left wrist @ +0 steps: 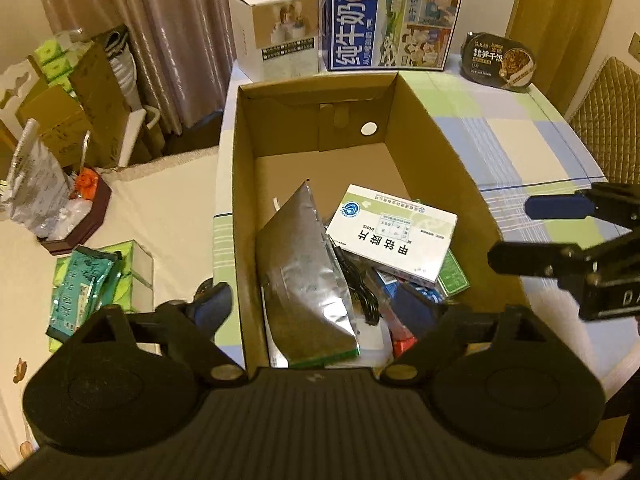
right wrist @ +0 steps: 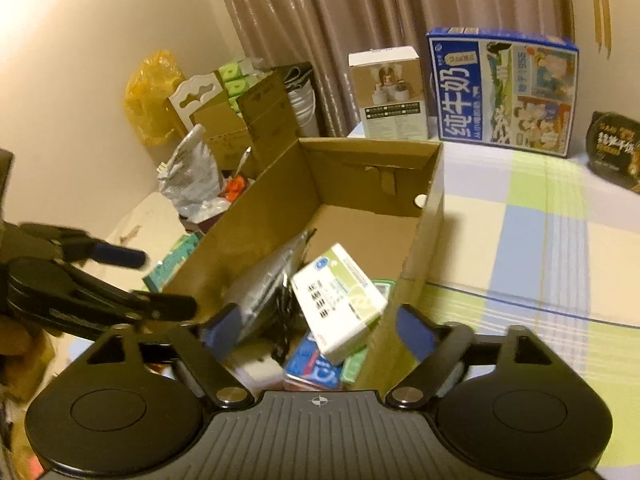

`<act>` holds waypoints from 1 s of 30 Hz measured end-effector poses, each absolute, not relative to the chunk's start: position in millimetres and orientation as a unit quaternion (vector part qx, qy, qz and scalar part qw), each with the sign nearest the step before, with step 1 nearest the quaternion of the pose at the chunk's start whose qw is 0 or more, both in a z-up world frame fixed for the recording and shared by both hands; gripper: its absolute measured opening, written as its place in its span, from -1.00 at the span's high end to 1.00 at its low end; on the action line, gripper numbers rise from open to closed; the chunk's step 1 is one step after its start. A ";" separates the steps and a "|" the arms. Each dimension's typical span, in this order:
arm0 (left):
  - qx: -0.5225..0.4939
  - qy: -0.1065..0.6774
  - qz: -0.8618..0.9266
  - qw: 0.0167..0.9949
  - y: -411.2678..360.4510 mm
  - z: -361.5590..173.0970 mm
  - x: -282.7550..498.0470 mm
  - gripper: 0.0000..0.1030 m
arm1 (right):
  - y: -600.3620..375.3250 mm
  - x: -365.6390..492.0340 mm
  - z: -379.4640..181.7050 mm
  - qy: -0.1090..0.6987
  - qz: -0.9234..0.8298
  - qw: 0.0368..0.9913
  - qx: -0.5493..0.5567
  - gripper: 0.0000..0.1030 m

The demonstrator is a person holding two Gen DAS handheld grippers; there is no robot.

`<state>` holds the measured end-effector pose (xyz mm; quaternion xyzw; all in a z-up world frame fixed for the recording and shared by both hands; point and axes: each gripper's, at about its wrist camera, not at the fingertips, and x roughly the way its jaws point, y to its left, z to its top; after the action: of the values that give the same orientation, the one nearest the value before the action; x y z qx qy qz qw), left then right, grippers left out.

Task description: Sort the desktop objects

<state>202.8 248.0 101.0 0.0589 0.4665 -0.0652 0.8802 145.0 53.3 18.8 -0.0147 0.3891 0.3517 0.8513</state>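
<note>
Checked tablecloth point(left wrist: 500, 136), open cardboard box point(left wrist: 436, 128), silver foil pouch point(left wrist: 308, 276), white medicine carton point(left wrist: 392, 232)

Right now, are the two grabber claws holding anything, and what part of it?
Nothing is held. The left gripper and the right gripper both stand open and empty over the cardboard box, with the white medicine box lying loose inside.

Warm indoor light falls on pleated taupe curtains point(right wrist: 344, 20) and a plain cream wall point(right wrist: 80, 40); a desk under a pastel checked cloth point(left wrist: 520, 132) stands beside a quilted tan chair back point(left wrist: 608, 112).
</note>
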 end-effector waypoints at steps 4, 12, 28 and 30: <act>0.062 0.443 -0.043 0.894 245.5 109.0 182.3 -0.97 | 48.9 131.9 19.5 0.385 0.350 0.853 -0.034 -0.96; 0.035 0.410 -0.005 0.911 243.0 122.2 137.7 -0.98 | 28.7 101.9 25.9 0.398 0.333 0.855 -0.006 -0.96; 0.026 0.372 0.033 0.927 195.3 142.5 46.9 -0.98 | -21.4 38.8 47.7 0.421 0.290 0.859 0.006 -0.96; 0.024 0.369 0.036 0.929 187.5 143.8 37.3 -0.98 | -28.7 29.8 49.8 0.417 0.285 0.863 0.001 -0.96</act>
<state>37.3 187.5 143.8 0.0241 0.3685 0.0359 0.9286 29.8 -28.7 49.8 0.0011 0.4171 0.2850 0.8630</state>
